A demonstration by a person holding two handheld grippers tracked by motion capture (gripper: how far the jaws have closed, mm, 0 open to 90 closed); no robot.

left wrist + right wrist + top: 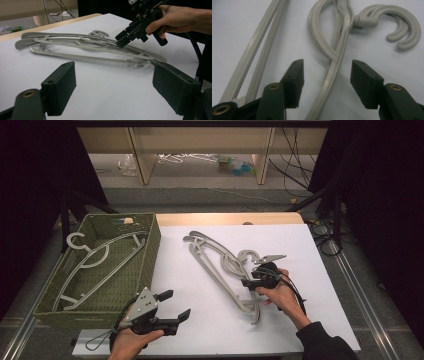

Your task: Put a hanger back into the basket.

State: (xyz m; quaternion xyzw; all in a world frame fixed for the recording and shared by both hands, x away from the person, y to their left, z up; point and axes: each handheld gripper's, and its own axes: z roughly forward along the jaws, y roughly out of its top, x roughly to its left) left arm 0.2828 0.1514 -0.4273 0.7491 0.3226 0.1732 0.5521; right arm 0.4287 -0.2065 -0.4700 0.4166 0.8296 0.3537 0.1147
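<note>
Two grey plastic hangers (220, 265) lie stacked on the white table top (200, 285), hooks (246, 256) to the right. My right gripper (250, 283) hovers over their shoulder near the hooks, jaws open on either side of a hanger arm (332, 75) without touching it. The hooks (399, 27) curl at the upper right of the right gripper view. My left gripper (176, 305) is open near the table's front left edge, pointing at the hangers (82, 46) with nothing between its jaws. Another grey hanger (95, 265) lies in the green basket (150, 255).
The woven green basket stands at the table's left side. Bare white surface (105, 90) stretches between my left gripper and the hangers. Black cables (325, 240) trail off the right rear corner. A wooden shelf frame (145, 160) stands on the floor beyond.
</note>
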